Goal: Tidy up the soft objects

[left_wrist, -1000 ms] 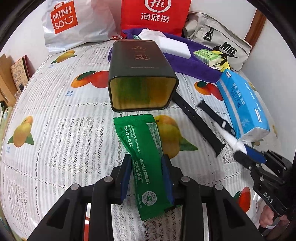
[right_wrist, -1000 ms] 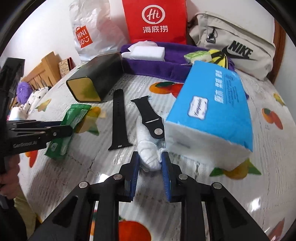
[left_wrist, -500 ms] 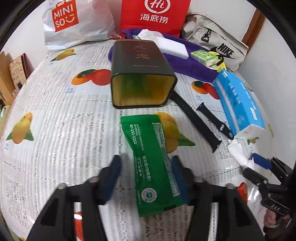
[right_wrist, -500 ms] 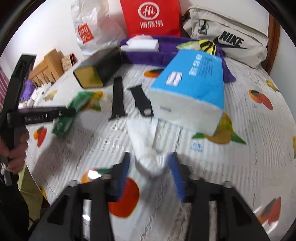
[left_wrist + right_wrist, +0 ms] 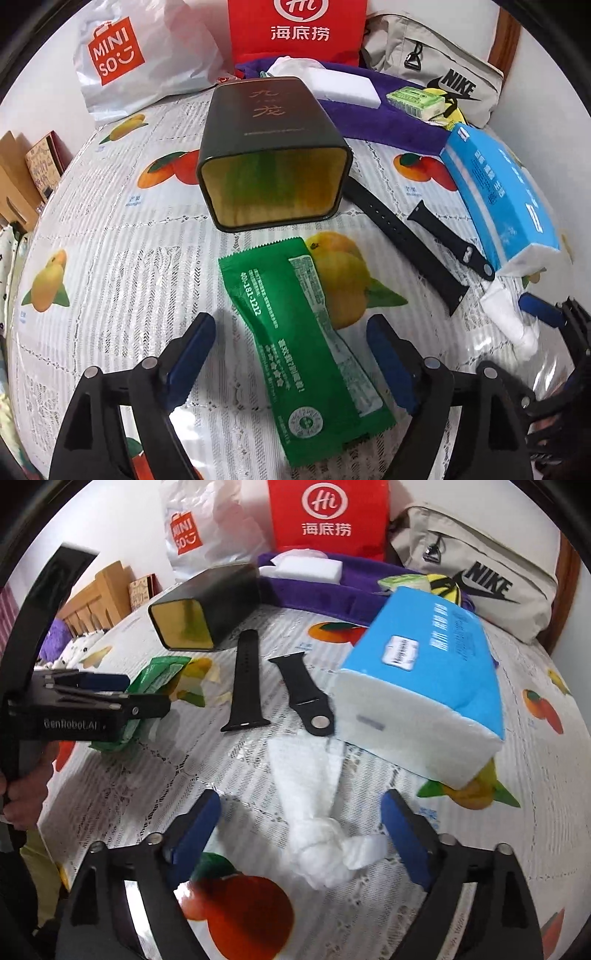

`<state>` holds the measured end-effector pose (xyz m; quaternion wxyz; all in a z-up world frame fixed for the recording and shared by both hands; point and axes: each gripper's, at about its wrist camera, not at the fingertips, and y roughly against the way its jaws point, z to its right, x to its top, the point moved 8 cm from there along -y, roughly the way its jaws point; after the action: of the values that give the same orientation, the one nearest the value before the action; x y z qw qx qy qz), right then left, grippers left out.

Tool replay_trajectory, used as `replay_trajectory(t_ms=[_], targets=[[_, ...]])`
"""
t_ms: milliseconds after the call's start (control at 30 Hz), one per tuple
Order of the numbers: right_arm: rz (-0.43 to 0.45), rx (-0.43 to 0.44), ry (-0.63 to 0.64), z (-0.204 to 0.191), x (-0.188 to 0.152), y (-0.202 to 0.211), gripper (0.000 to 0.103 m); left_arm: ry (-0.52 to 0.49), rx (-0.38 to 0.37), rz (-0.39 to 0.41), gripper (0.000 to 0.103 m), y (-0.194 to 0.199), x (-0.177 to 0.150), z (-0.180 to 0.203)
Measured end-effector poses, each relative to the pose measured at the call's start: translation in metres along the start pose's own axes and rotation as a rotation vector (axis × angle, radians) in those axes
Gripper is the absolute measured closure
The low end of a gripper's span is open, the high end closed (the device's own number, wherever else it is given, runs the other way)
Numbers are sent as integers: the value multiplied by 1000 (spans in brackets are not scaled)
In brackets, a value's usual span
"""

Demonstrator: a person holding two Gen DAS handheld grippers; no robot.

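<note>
Between the left gripper (image 5: 290, 354) fingers lies the green sachet (image 5: 303, 347), flat on the fruit-print tabletop (image 5: 110, 258). Its long axis runs straight away from the gripper toward the open mouth of the dark tin (image 5: 273, 162) just beyond its far end. Jaws have just been opening and stand wide, pads clear of the sachet on both sides.

Right gripper (image 5: 301, 836) likewise: jaws have just been opening, now spread, with the knotted white cloth (image 5: 314, 823) lying loose between them, knot nearest, tail pointing away toward the watch strap pieces (image 5: 245, 683). Blue tissue pack (image 5: 424, 686) sits close on its right, its near corner crowding that side.

Judgement: both items released. Left gripper is nearer the tin. Open tabletop to the left of the sachet; tabletop edge near, below both grippers.
</note>
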<state>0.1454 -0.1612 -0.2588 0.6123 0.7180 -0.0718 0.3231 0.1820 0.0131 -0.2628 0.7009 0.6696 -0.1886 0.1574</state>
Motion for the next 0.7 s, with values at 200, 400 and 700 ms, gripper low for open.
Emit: replay_trajectory(t_ms=[200, 400, 700], targets=[[15, 20, -33, 3, 2, 1, 13, 26, 9, 22, 21, -3, 6, -4], [31, -29, -8, 3, 2, 8, 63, 1, 10, 39, 61, 3, 6, -4], [-2, -15, -37, 13, -14, 23, 87, 49, -67, 28, 70, 18, -11, -5]])
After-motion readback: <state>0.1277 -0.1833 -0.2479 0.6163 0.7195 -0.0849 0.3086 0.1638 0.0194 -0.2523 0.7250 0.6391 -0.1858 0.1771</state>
